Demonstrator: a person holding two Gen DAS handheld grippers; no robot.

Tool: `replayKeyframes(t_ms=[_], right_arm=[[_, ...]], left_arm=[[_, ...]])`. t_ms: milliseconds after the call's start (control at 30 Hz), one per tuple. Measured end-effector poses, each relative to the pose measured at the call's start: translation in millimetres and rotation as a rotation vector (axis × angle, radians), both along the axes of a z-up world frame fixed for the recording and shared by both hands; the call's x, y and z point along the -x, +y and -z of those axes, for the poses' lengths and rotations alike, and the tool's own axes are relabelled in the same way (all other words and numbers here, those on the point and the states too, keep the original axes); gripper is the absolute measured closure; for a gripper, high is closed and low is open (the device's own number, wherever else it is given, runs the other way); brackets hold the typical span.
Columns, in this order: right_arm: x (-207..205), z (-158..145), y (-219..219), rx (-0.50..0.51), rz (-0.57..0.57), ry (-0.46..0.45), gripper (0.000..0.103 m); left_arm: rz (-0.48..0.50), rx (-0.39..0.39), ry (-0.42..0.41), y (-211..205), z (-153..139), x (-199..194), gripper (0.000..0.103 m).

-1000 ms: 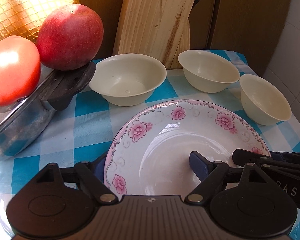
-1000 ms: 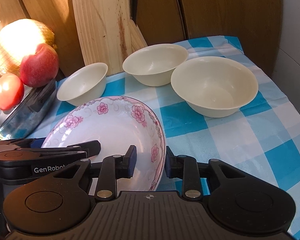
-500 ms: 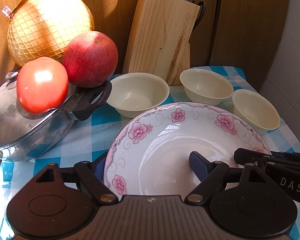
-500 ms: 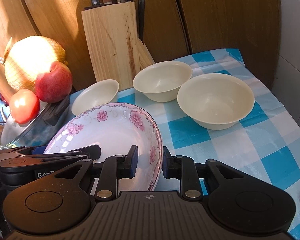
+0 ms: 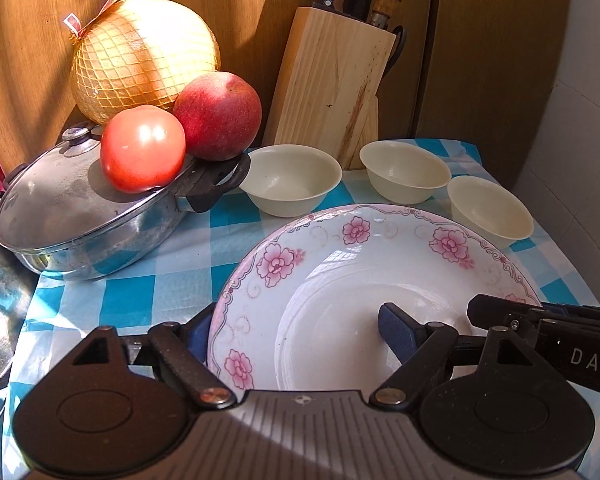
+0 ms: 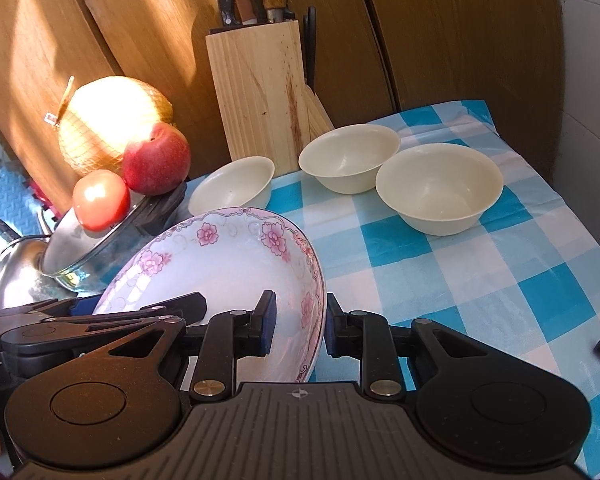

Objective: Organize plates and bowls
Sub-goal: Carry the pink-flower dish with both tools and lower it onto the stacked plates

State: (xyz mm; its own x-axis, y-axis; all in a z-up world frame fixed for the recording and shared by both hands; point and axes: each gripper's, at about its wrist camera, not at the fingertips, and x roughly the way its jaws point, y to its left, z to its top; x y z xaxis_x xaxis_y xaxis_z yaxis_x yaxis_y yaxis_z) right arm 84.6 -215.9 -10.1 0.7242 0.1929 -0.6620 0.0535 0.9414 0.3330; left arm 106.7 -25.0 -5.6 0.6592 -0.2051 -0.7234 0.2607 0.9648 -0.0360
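**A:** Where's the plate?

**B:** I have the plate (image 5: pixel 364 280) between both grippers, lower centre of the left wrist view, lower left-centre of the right wrist view. It's tilted, clear of the checked cloth (image 6: pixel 500 272).

**A:** Right gripper?

**B:** Right gripper (image 6: pixel 298 326) is pinching the plate's rim, one pad inside the dish, one outside.

**A:** Left?

**B:** Left gripper (image 5: pixel 296 332) is spread wide. One finger (image 5: pixel 396 328) lies inside the dish, the other sits at the plate's left edge, half hidden behind the rim. I can't tell if those pads press on it.

**A:** Bowls?

**B:** Three cream bowls on the cloth past the plate. In the right wrist view: small bowl (image 6: pixel 232 188) centre left, next bowl (image 6: pixel 350 158) upper centre, big bowl (image 6: pixel 440 188) right of centre. The last two are just beside each other.

**A:** Clutter?

**B:** Knife block (image 6: pixel 260 92) upright behind the bowls. Left of frame, a lidded pan (image 5: pixel 80 216) with a tomato (image 5: pixel 142 148) and an apple (image 5: pixel 218 116) on it, netted pomelo (image 5: pixel 144 56) behind.
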Motion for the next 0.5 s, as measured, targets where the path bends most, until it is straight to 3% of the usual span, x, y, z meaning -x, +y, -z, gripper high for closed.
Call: replayKeyframes(t_ms=[500], right_arm=[[47.1, 0.3, 16.4, -0.007, -0.039, 0.0, 0.072]], left_arm=[[-0.013, -0.02, -0.006, 15.7, 2.5, 53.4, 0.026]])
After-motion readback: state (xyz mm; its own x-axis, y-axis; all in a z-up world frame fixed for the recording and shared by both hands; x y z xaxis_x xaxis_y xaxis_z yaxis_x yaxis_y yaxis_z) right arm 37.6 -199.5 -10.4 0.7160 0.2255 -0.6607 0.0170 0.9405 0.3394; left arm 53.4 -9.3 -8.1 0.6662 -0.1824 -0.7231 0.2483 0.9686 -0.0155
